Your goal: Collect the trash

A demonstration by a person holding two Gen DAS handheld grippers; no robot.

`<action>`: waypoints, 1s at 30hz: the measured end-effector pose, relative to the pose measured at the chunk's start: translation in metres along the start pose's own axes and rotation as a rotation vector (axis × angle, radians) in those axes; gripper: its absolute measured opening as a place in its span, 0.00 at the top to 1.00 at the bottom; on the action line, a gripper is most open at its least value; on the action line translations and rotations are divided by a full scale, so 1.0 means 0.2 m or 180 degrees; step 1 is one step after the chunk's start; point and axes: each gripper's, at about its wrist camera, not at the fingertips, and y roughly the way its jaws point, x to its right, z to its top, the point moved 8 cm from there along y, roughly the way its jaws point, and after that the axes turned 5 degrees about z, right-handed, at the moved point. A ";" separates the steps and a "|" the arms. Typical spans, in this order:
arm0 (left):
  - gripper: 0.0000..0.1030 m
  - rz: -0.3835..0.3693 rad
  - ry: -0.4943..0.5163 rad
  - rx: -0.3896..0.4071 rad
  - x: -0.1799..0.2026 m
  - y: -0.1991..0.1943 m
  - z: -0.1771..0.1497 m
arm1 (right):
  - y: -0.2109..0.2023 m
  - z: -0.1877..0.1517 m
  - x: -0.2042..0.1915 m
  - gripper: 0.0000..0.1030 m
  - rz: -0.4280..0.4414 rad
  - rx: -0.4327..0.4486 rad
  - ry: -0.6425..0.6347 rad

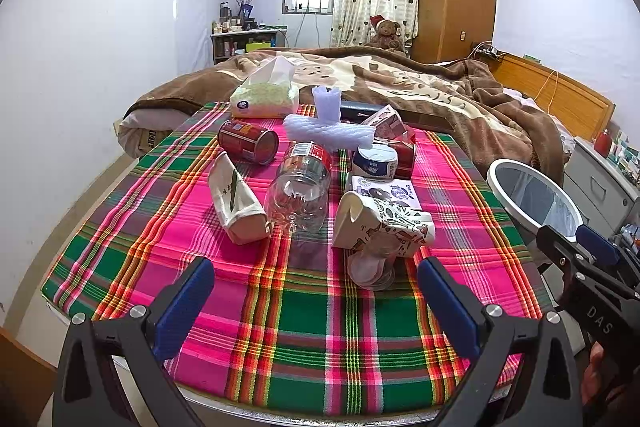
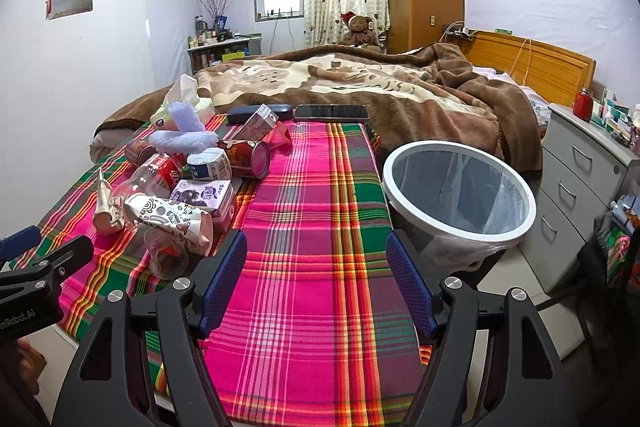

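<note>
A pile of trash lies on the plaid tablecloth (image 1: 312, 339): a clear plastic bottle (image 1: 300, 195), a red can (image 1: 248, 141), a white paper cup (image 1: 236, 201), a patterned crushed cup (image 1: 380, 223), a clear plastic cup (image 1: 370, 269), small cartons (image 1: 384, 191) and white foam (image 1: 328, 131). The white-rimmed bin (image 2: 460, 191) with a clear liner stands off the table's right edge. My left gripper (image 1: 314, 303) is open and empty, just short of the pile. My right gripper (image 2: 316, 279) is open and empty over bare cloth, left of the bin.
A tissue box (image 1: 266, 95), a dark glasses case (image 2: 260, 113) and a phone (image 2: 330, 111) lie at the table's far edge. A bed with a brown blanket (image 2: 380, 87) is behind. Grey drawers (image 2: 576, 195) stand right of the bin.
</note>
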 end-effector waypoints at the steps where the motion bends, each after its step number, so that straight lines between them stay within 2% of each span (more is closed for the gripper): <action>1: 0.00 0.0001 0.0001 -0.0001 0.00 0.00 0.00 | 0.00 0.00 0.00 0.29 0.0002 0.0001 0.0000; 26: 0.00 -0.0003 -0.0023 -0.0029 -0.03 0.03 0.00 | 0.01 0.00 0.00 0.29 -0.0002 -0.0033 -0.0022; 30: 0.00 -0.0037 -0.0029 -0.0074 -0.07 0.06 0.01 | 0.05 0.01 -0.02 0.29 0.0174 -0.0039 -0.0033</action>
